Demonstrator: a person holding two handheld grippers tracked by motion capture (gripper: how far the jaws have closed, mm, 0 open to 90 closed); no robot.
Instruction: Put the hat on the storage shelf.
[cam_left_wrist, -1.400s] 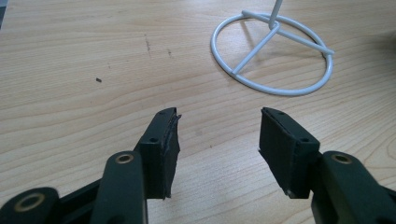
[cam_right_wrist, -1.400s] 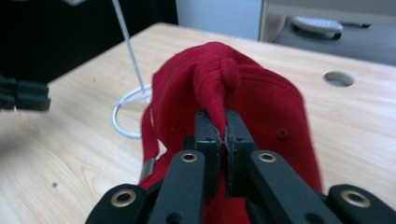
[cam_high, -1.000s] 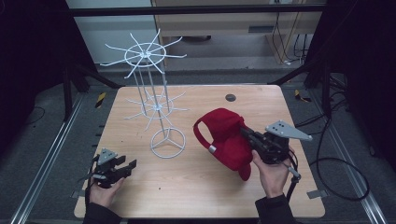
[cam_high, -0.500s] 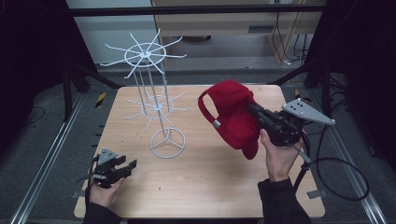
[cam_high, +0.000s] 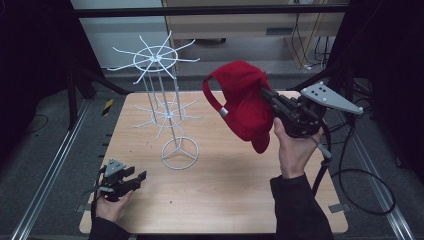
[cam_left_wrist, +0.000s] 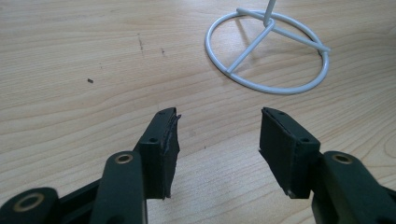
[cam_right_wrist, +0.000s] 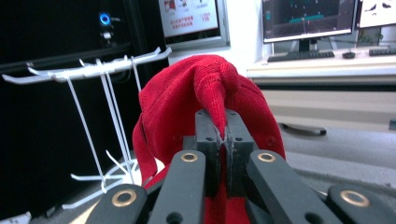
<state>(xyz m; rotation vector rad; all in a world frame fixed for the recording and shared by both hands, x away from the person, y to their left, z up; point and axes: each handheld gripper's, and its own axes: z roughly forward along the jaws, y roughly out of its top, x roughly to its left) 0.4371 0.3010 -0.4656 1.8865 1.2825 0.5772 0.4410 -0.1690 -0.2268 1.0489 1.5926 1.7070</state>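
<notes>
The left gripper (cam_left_wrist: 217, 140) jaws gape over bare table (cam_left_wrist: 70, 56), near the wire stand's ring base (cam_left_wrist: 267, 88).

One red cap (cam_high: 243, 102), one white wire rack (cam_high: 167, 107), two tongs.

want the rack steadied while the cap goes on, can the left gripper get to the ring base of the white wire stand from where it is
Probably yes. The left gripper rests open and empty, and only bare table lies between it and the stand's ring base. The right gripper holds the red cap well above.
</notes>
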